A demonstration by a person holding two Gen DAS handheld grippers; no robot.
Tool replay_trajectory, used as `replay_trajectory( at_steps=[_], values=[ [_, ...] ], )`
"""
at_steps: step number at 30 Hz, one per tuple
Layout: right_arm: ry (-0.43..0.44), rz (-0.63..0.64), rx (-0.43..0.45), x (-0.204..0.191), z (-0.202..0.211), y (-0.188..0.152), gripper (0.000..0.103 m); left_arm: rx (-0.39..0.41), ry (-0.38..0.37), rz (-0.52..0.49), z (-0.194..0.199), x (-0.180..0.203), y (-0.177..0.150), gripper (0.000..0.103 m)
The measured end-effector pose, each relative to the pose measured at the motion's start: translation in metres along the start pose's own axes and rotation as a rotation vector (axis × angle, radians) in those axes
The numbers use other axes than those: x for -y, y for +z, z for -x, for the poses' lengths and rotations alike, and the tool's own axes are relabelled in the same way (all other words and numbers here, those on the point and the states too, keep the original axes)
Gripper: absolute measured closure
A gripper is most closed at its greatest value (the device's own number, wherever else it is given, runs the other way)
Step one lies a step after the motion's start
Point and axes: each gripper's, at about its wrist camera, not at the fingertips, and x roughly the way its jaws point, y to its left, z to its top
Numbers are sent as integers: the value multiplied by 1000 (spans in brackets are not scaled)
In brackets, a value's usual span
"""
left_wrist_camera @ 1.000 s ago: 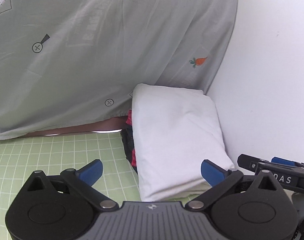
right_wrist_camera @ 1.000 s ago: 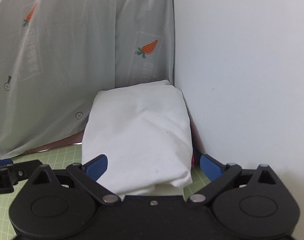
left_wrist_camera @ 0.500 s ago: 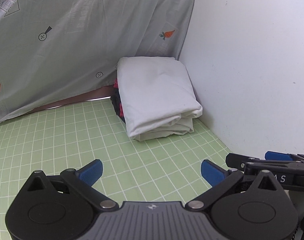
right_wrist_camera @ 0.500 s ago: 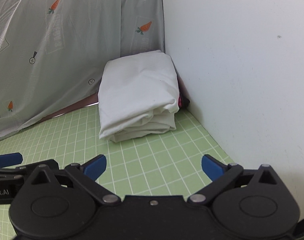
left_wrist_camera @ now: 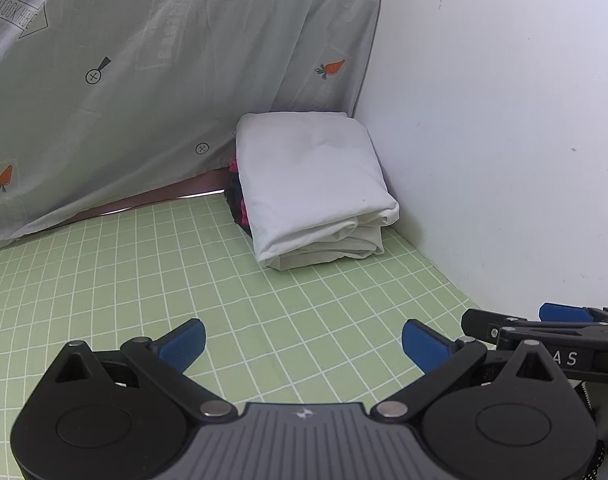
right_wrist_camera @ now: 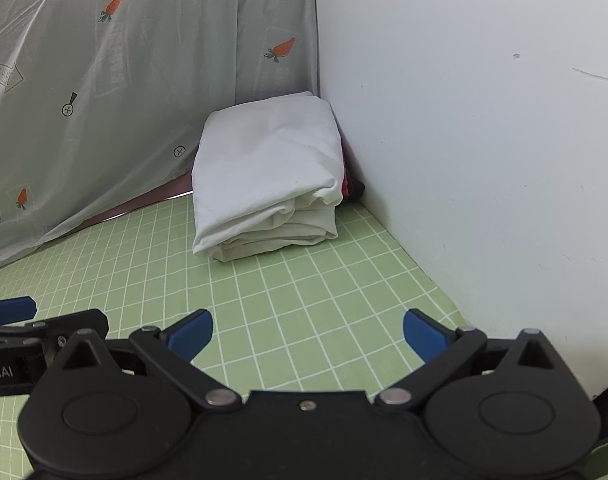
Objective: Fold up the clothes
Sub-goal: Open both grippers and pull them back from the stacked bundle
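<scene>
Both grippers have pulled back from the folded white garment (left_wrist_camera: 312, 184), which now lies at 12 o'clock in the desk (left_wrist_camera: 144, 280) corner. Left gripper (left_wrist_camera: 302, 344) and right gripper (right_wrist_camera: 307, 334) are released, empty; this fold looks finished.

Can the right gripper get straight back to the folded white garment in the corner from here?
Probably yes. The right gripper is open and empty, and only bare green grid mat lies between it and the folded white garment. The white wall crowds its right side.
</scene>
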Motion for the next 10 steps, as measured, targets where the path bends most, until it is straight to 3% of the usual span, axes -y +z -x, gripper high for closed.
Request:
replay_trajectory(
  at_steps=[10],
  values=[
    [3, 3, 5, -3, 7, -4, 0, -1, 9, 7, 9, -1, -5, 0]
  ],
)
